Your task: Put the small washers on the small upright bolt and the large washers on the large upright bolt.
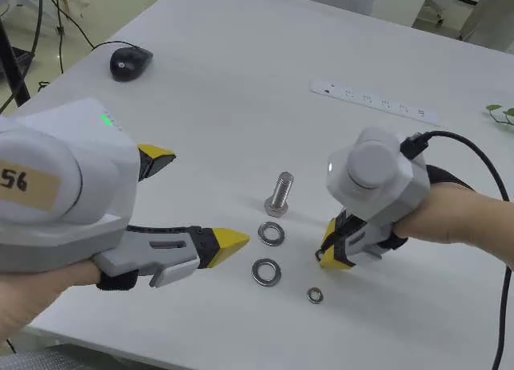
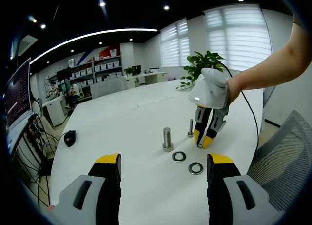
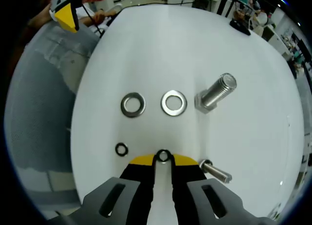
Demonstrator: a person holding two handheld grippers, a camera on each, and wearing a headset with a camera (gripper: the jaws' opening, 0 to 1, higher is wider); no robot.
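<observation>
Loose small steel washer [image 1: 315, 294] nearest, in front of the large upright steel hex bolt [image 1: 279, 195], nearer large steel washer [image 1: 267, 271] and farther large steel washer [image 1: 271, 233] flat before that bolt, left yellow-tipped grey gripper [image 1: 201, 197] spread wide to its left, right yellow-tipped gripper [image 1: 333, 245] to its right pinching a second small washer [image 3: 163, 153], small upright steel bolt [image 3: 214, 171] just beside those jaws.

The left gripper [image 1: 197, 197] has a pale grey moulded housing, black jaw arms and yellow tips [image 1: 229, 240]. It carries a tan tape label [image 1: 28, 185] handwritten "56" and a small green light [image 1: 105, 119]. The right gripper [image 1: 329, 255] matches in colour, with a rounded grey cap [image 1: 371, 163] and a black cable [image 1: 474, 157] plugged into it. What looks like a black strap [image 1: 443, 177] wraps that hand.
</observation>
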